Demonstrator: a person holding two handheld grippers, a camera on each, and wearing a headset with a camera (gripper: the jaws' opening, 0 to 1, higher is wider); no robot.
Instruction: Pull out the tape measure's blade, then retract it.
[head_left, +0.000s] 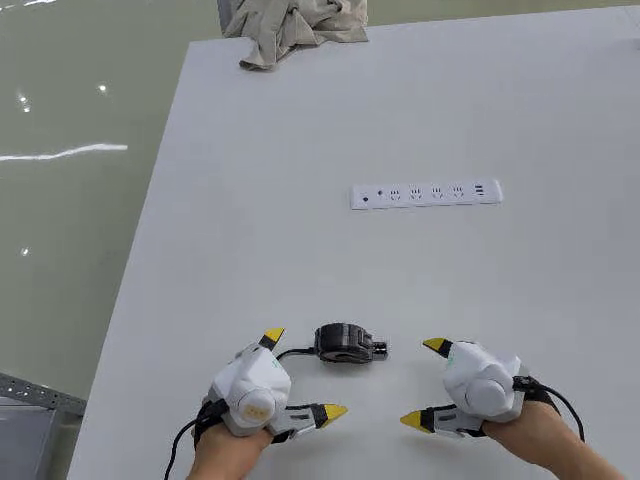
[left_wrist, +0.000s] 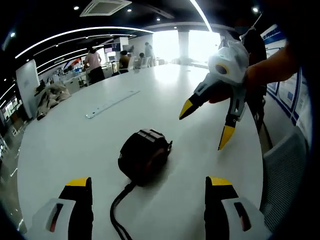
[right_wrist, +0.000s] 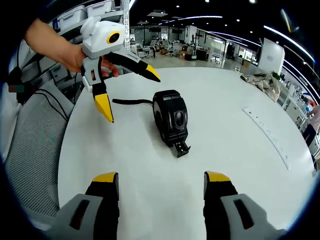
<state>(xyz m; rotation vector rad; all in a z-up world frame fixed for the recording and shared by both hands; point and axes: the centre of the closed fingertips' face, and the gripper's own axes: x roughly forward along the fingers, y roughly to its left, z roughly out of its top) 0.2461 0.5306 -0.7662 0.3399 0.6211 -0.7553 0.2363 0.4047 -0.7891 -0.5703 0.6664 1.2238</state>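
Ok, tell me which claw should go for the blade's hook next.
Right, probably. The tape measure lies between both open claws, but its blade hook points toward the right claw. The left claw faces the case's back and strap, so it suits holding the case.

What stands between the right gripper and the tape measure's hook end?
Nothing visible does. Only bare table lies between the open right gripper and the tape measure, whose hook end faces it. The black strap trails off the other side, toward the left gripper.
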